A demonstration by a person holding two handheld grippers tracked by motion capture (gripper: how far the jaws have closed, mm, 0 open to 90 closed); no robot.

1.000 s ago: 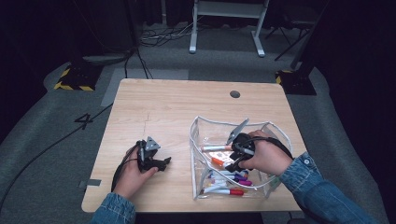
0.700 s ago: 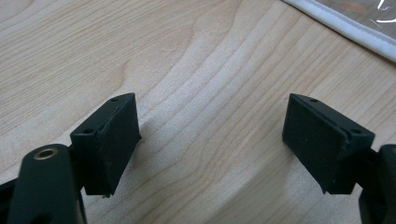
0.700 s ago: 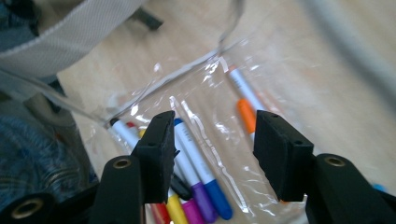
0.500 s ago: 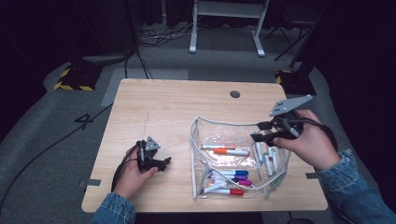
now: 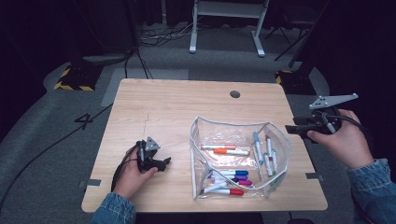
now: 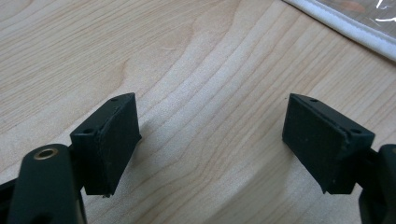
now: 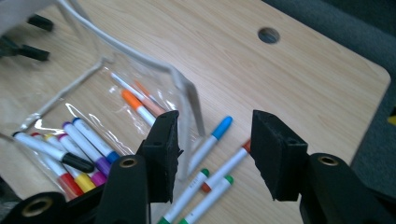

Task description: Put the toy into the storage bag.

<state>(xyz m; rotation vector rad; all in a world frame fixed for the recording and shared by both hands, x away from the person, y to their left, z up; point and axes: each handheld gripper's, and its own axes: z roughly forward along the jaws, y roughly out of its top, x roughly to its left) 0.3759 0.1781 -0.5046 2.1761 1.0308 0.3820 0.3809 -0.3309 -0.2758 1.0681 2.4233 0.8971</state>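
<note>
Right gripper [image 5: 290, 129] jaws apart, empty, off table's right edge. Left gripper [image 6: 212, 144] spread, empty, resting left. Clear pouch [image 5: 201, 140] centre-right; markers [image 7: 205, 144] inside and loose at right. Risk: loose markers rolling off right edge; floppy pouch sliding if nudged.

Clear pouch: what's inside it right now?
The clear pouch holds markers: an orange marker, a blue marker, a purple marker and a red marker. More markers lie at its right end; through the plastic I can't tell whether they are inside.

Pale wood-grain tabletop [image 5: 177, 112]; clear pouch [image 5: 239, 161] with white edging; markers [image 5: 231, 151] capped orange, blue, purple, red, green, black; black fingers [image 6: 109, 140]; denim sleeves [image 5: 371, 179].
</note>
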